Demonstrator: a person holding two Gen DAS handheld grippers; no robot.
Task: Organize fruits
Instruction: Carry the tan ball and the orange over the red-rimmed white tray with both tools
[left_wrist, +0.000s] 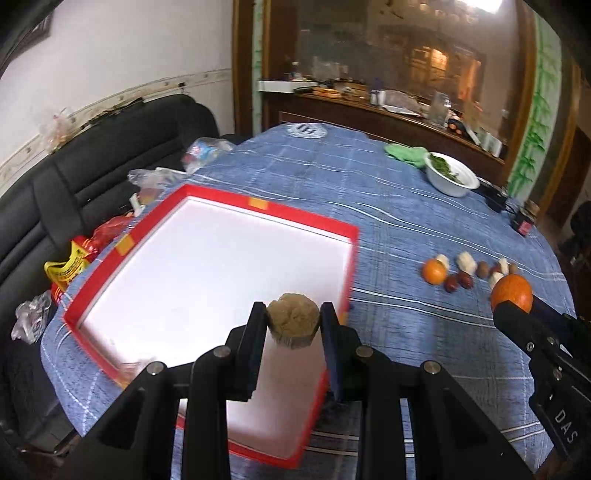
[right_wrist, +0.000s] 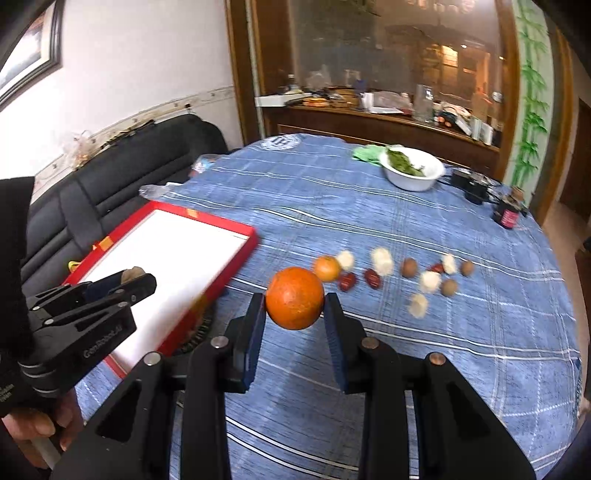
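Left gripper (left_wrist: 293, 323) is closed to a narrow gap on a tan, rough lump (left_wrist: 293, 325), pads pressed to its sides, held in the air over the near end of the red tray (left_wrist: 258, 202) with its bare white floor; right gripper (right_wrist: 294, 301) is likewise clamped on an orange (right_wrist: 294, 297), raised above the blue cloth (right_wrist: 369, 206) just right of the tray. Beyond it on the cloth lie a smaller orange (right_wrist: 327, 267), red dates (right_wrist: 372, 277), pale lumps (right_wrist: 382, 260) and brown nuts (right_wrist: 409, 267) in a loose row; a white bowl (right_wrist: 412, 180) of greens sits far back.
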